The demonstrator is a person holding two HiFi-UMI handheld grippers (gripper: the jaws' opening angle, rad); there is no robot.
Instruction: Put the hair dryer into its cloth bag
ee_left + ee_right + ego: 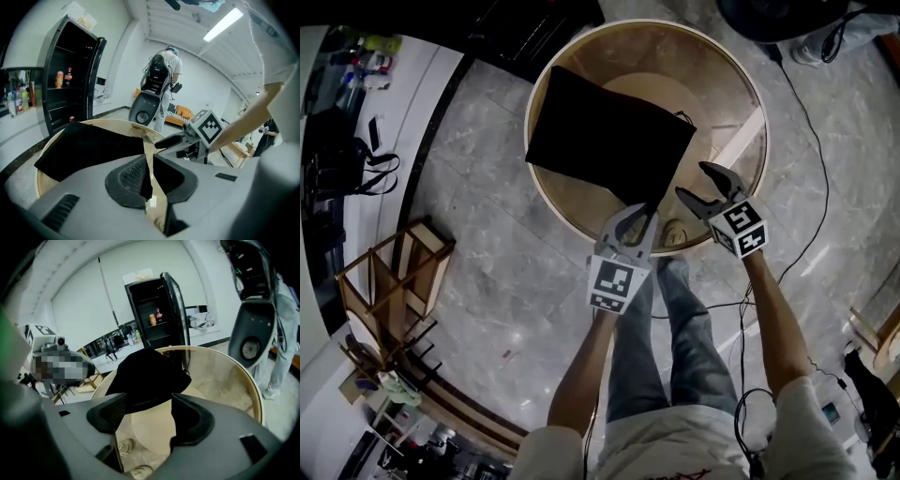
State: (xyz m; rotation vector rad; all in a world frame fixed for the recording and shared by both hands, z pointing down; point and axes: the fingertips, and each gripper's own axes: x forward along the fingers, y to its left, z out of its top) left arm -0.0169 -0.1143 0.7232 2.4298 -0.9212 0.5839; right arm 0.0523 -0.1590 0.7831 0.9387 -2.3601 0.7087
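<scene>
The black cloth bag (605, 136) (89, 147) (145, 376) lies flat on the round glass table (741, 84). My left gripper (639, 214) (149, 180) is at the bag's near corner, its pads shut on a thin fold of the black cloth. To its right, my right gripper (694, 181) (147, 416) hangs over the table's near edge beside the bag. Its jaws are open with nothing between them. It also shows in the left gripper view as the right gripper (187, 138). No hair dryer shows in any view.
A black cabinet with bottles (70, 79) (157, 315) stands beyond the table. A person with a backpack (164, 77) stands behind it. A wooden rack (394, 281) is on the floor at the left. Cables (811, 131) run across the marble floor at the right.
</scene>
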